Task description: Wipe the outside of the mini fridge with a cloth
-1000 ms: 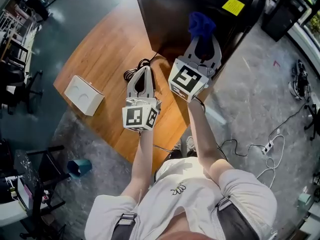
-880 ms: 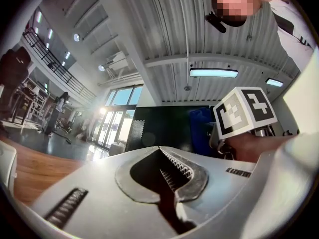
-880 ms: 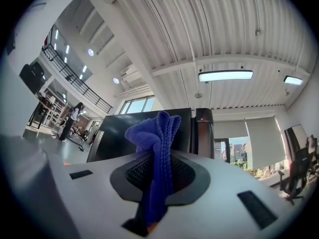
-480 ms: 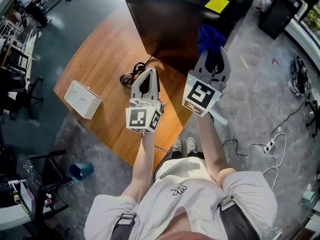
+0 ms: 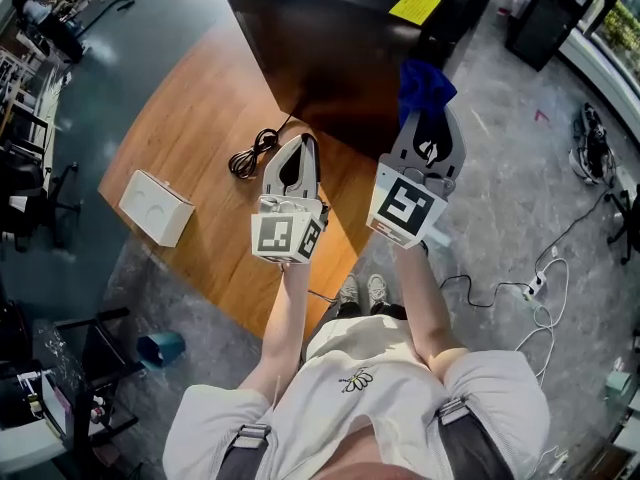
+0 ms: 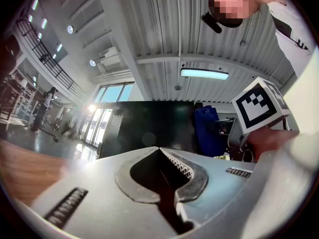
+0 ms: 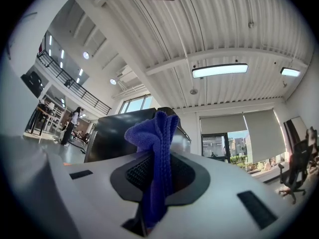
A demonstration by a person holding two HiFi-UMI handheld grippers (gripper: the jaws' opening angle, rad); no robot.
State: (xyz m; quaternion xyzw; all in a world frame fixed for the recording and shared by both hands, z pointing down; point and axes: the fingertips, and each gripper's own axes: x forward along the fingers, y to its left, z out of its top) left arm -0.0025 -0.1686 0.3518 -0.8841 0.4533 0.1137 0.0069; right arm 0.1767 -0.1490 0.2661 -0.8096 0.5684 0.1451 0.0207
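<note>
The black mini fridge (image 5: 340, 38) stands at the far end of a wooden table (image 5: 200, 148), with a yellow sticker (image 5: 415, 6) on its top. My right gripper (image 5: 428, 118) is shut on a blue cloth (image 5: 422, 86) and sits by the fridge's near right corner. In the right gripper view the blue cloth (image 7: 157, 153) sticks up between the jaws, with the fridge (image 7: 114, 133) behind. My left gripper (image 5: 296, 153) is shut and holds nothing, just in front of the fridge. The left gripper view shows the fridge (image 6: 144, 126) and the cloth (image 6: 207, 131) ahead.
A coiled black cable (image 5: 250, 153) lies on the table near the fridge. A white box (image 5: 155, 206) sits near the table's left edge. Cables and a power strip (image 5: 535, 293) trail on the grey floor at right. A blue bin (image 5: 160, 348) stands under the table's edge.
My right gripper with the cloth has moved right along the fridge front toward its right corner. The view has shifted and the left gripper stays near the same place.
</note>
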